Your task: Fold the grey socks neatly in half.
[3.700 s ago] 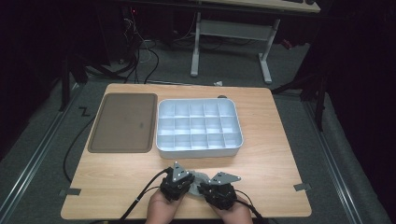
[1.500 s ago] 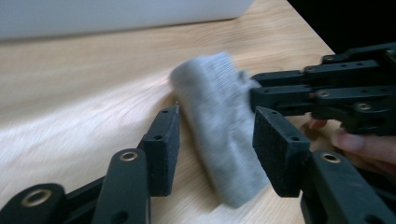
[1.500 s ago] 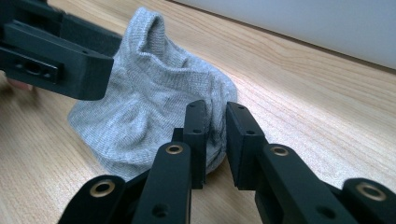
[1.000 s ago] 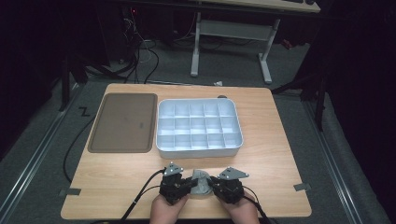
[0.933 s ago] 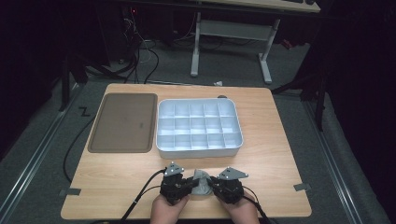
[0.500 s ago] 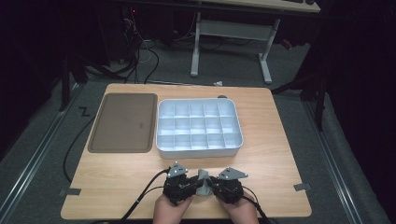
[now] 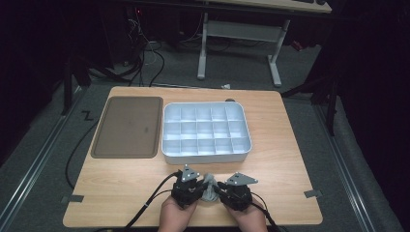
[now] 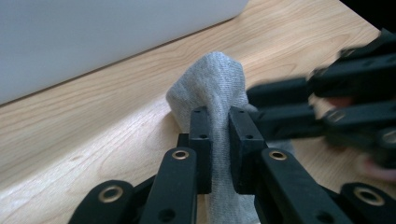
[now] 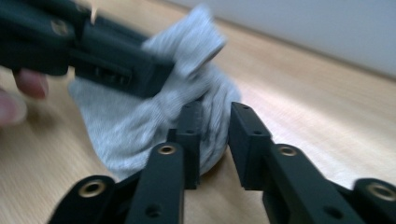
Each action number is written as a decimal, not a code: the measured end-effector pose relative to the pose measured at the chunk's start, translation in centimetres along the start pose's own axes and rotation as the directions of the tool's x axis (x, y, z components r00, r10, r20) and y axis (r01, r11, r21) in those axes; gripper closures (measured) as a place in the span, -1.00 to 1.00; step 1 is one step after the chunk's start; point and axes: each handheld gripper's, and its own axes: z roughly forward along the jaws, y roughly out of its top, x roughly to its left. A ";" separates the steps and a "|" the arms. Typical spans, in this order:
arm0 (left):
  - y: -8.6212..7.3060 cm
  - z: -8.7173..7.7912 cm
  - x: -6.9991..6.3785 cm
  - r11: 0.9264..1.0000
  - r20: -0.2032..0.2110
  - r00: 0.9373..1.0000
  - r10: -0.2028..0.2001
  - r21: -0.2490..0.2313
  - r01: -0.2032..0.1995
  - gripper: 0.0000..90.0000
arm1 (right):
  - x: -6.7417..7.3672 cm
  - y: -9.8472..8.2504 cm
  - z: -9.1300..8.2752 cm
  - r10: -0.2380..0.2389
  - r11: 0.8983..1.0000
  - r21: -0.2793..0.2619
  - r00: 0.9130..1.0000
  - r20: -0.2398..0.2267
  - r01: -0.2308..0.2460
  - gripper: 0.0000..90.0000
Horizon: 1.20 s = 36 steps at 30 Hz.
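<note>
Near the table's [image 7: 121,193] front edge, the bunched grey sock [image 7: 209,189] peaks upward.

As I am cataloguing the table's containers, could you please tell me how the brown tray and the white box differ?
The flat brown plastic tray is one shallow, undivided surface; the white plastic compartment box is deeper and split into many cells. The tray lies left, the box right. Both are rounded rectangles, empty, on the wooden table.

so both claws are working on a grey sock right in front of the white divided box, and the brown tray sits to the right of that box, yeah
Not quite: the brown tray sits left of the box, as the high view shows. The rest holds: both claws, left and right, work on the grey sock in front of the box.
</note>
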 end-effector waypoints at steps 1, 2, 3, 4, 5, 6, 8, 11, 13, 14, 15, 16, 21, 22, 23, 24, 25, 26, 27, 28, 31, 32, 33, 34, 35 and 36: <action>-0.1 -0.1 0.1 1.000 0.002 1.000 -0.002 0.000 0.002 0.81 | 0.1 0.1 -0.3 0.003 1.000 -0.021 1.000 0.003 -0.003 0.66; -0.1 -0.1 0.2 1.000 0.002 1.000 -0.004 0.002 0.004 0.81 | 0.4 0.2 -0.6 0.000 0.999 -0.046 1.000 -0.005 0.000 0.67; -0.2 -0.2 0.3 1.000 0.003 1.000 -0.009 0.001 0.009 0.81 | 1.4 0.5 -0.9 -0.037 0.997 -0.061 0.999 -0.031 0.035 0.78; -0.2 -0.2 0.4 1.000 0.004 1.000 -0.013 0.004 0.013 0.81 | 1.4 0.5 -0.9 -0.037 0.997 -0.061 0.999 -0.031 0.035 0.78; -0.2 -0.3 0.6 1.000 0.004 1.000 -0.020 0.001 0.020 0.81 | 1.9 0.6 -0.7 -0.059 0.997 -0.049 0.998 -0.035 0.058 0.83; -0.3 -0.3 0.7 1.000 0.004 1.000 -0.024 0.003 0.024 0.81 | 2.3 0.7 -0.3 -0.073 0.997 -0.028 0.997 -0.039 0.072 0.89; -0.4 -0.3 1.0 0.999 0.004 0.999 -0.036 0.003 0.036 0.82 | 2.5 0.7 0.4 -0.075 0.997 -0.010 0.996 -0.040 0.075 0.92; -0.5 -0.5 1.4 0.999 0.015 0.999 -0.052 0.005 0.052 0.82 | 2.3 0.7 1.1 -0.071 0.997 0.011 0.997 -0.038 0.072 0.98; -0.7 -0.6 1.7 0.998 0.031 0.997 -0.065 0.000 0.065 0.81 | 2.1 0.7 1.5 -0.053 0.998 0.020 0.998 -0.042 0.054 1.00; -0.9 -0.7 1.8 0.997 0.045 0.996 -0.072 -0.003 0.072 0.80 | 1.9 0.7 1.6 -0.046 0.999 0.020 0.998 -0.045 0.047 1.00; -1.1 -0.7 1.9 0.997 0.068 0.994 -0.081 -0.002 0.082 0.76 | 1.8 0.7 1.6 -0.026 0.999 0.027 0.998 -0.050 0.027 1.00; -1.2 -0.9 2.1 0.996 0.091 0.992 -0.087 -0.006 0.088 0.61 | 1.6 0.8 1.6 -0.019 0.999 0.032 0.998 -0.060 0.021 1.00; -2.9 -2.2 2.3 0.990 0.155 0.979 -0.132 -0.031 0.138 0.47 | 1.5 0.8 1.6 -0.008 0.999 0.037 0.998 -0.060 0.010 1.00; -3.2 -2.5 2.2 0.990 0.152 0.980 -0.130 -0.032 0.136 0.49 | 1.5 0.8 1.7 -0.009 0.999 0.030 0.998 -0.062 0.011 1.00; -3.4 -2.5 2.1 0.990 0.148 0.980 -0.131 -0.030 0.137 0.50 | 1.4 0.7 1.7 -0.008 0.999 0.031 0.998 -0.063 0.010 1.00; -3.6 -2.5 2.1 0.990 0.146 0.980 -0.136 -0.020 0.140 0.51 | 1.4 0.7 1.7 -0.007 1.000 0.030 0.998 -0.063 0.009 1.00; -3.8 -2.4 2.1 0.989 0.147 0.978 -0.148 -0.010 0.151 0.50 | 1.5 0.7 1.7 -0.006 1.000 0.029 0.998 -0.063 0.008 1.00; -3.9 -2.2 2.0 0.987 0.150 0.976 -0.160 -0.008 0.162 0.48 | 1.4 0.7 1.7 -0.007 1.000 0.027 0.998 -0.064 0.009 1.00; -3.9 -2.1 1.9 0.987 0.149 0.976 -0.160 -0.006 0.163 0.45 | 1.5 0.7 1.7 -0.005 1.000 0.028 0.998 -0.063 0.006 1.00; -3.9 -2.0 1.8 0.987 0.145 0.977 -0.159 -0.006 0.161 0.42 | 1.5 0.7 1.7 -0.006 1.000 0.027 0.998 -0.062 0.008 1.00; -3.9 -1.5 1.5 0.987 0.117 0.980 -0.158 -0.010 0.160 0.36 | 1.5 0.7 1.7 -0.006 1.000 0.025 0.998 -0.061 0.008 1.00; -3.9 -1.4 1.3 0.986 0.110 0.981 -0.163 -0.009 0.165 0.34 | 1.5 0.7 1.7 -0.001 1.000 0.027 0.998 -0.062 0.003 1.00; -3.9 -1.3 1.2 0.987 0.101 0.983 -0.156 -0.012 0.158 0.34 | 1.5 0.6 1.6 -0.002 1.000 0.027 0.998 -0.061 0.004 1.00; -3.8 -1.2 1.0 0.989 0.087 0.986 -0.144 -0.013 0.146 0.34 | 1.5 0.6 1.6 -0.002 1.000 0.027 0.998 -0.061 0.004 1.00; -3.8 -1.1 0.8 0.990 0.072 0.988 -0.137 -0.015 0.138 0.35 | 1.5 0.6 1.6 0.001 1.000 0.026 0.998 -0.062 0.001 1.00; -3.7 -1.0 0.6 0.991 0.061 0.990 -0.130 -0.021 0.132 0.37 | 1.6 0.6 1.6 0.003 1.000 0.026 0.998 -0.060 -0.001 1.00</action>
